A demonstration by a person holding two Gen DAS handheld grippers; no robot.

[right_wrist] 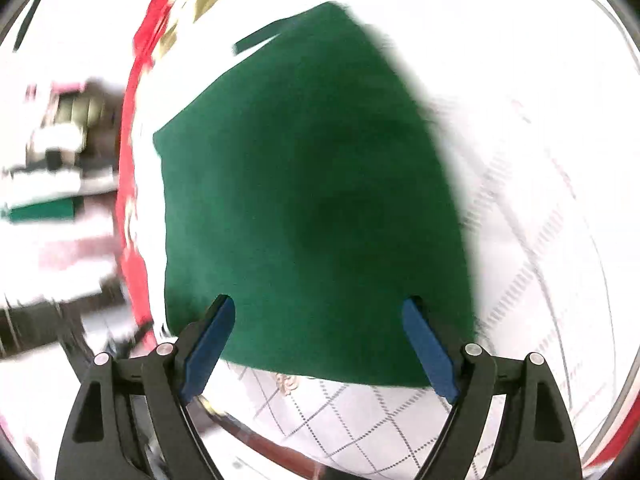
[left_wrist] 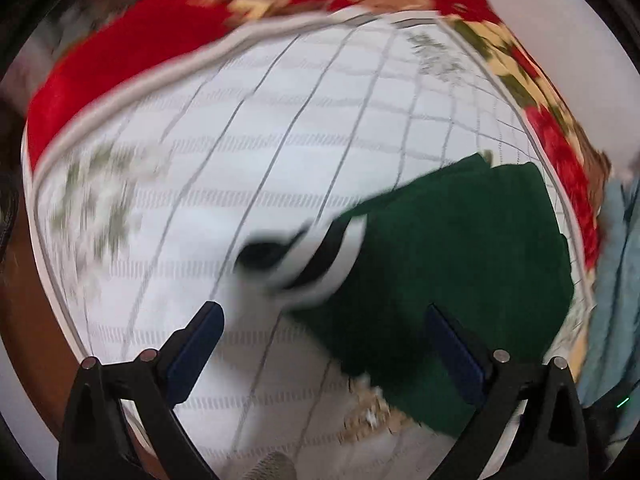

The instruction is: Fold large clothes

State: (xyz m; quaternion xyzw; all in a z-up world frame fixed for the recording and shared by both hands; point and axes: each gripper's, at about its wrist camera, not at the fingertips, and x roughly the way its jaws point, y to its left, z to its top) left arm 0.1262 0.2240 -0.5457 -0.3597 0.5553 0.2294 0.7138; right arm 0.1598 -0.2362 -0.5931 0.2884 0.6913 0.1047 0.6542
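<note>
A dark green garment (left_wrist: 460, 264) lies folded on a white quilted bed cover (left_wrist: 240, 160). In the left wrist view it sits right of centre, with the right gripper's blurred white body (left_wrist: 312, 260) over its left edge. My left gripper (left_wrist: 324, 316) is open and empty above the cover, at the garment's near edge. In the right wrist view the green garment (right_wrist: 304, 200) fills the middle. My right gripper (right_wrist: 320, 312) is open and empty just above its near edge. Both views are motion-blurred.
A red floral blanket (left_wrist: 160, 40) borders the white cover at the far and right sides. Light blue cloth (left_wrist: 616, 280) lies at the far right. In the right wrist view the white quilted cover (right_wrist: 540, 200) lies right, and blurred items (right_wrist: 60, 160) stand left beyond the red edge.
</note>
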